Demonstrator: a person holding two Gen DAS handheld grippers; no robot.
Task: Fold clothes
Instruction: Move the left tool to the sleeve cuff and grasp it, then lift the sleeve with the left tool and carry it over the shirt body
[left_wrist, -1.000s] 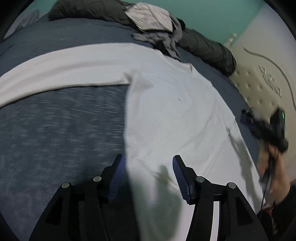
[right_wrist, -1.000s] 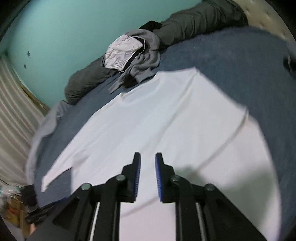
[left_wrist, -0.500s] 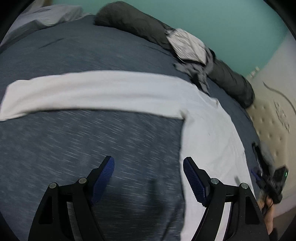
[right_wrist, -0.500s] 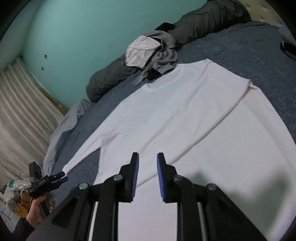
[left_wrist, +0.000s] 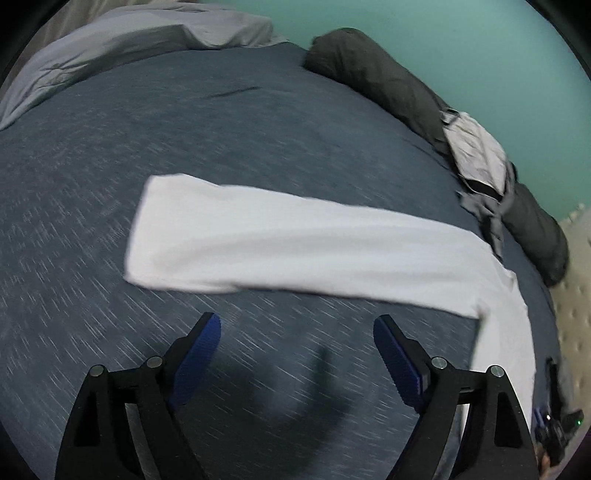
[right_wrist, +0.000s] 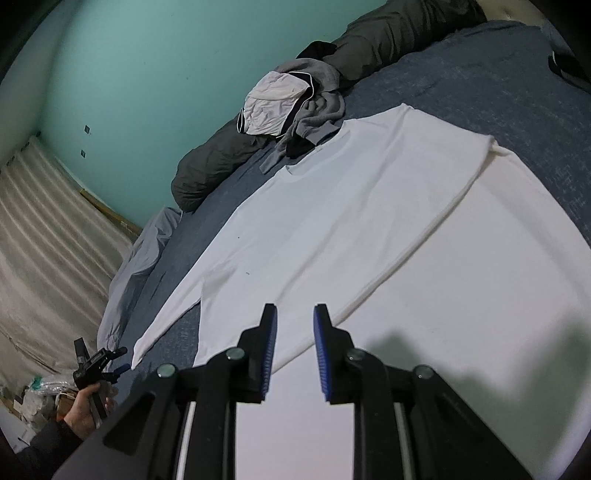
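While the white shirt (right_wrist: 369, 229) lies flat on the bed (left_wrist: 258, 122), soft and limp, best pinched at the sleeve (left_wrist: 258, 247) cuff, the left gripper (left_wrist: 295, 343) is opening, empty, and the right gripper (right_wrist: 294, 332) hovers nearly closed, holding nothing.

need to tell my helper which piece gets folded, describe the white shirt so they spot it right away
Start at the blue-grey bed along the teal wall. Spread flat on it lies the white long-sleeved shirt, one sleeve stretched out straight across the cover. Unlike the crumpled grey clothes pile by its collar, it is plain white and smoothed out.
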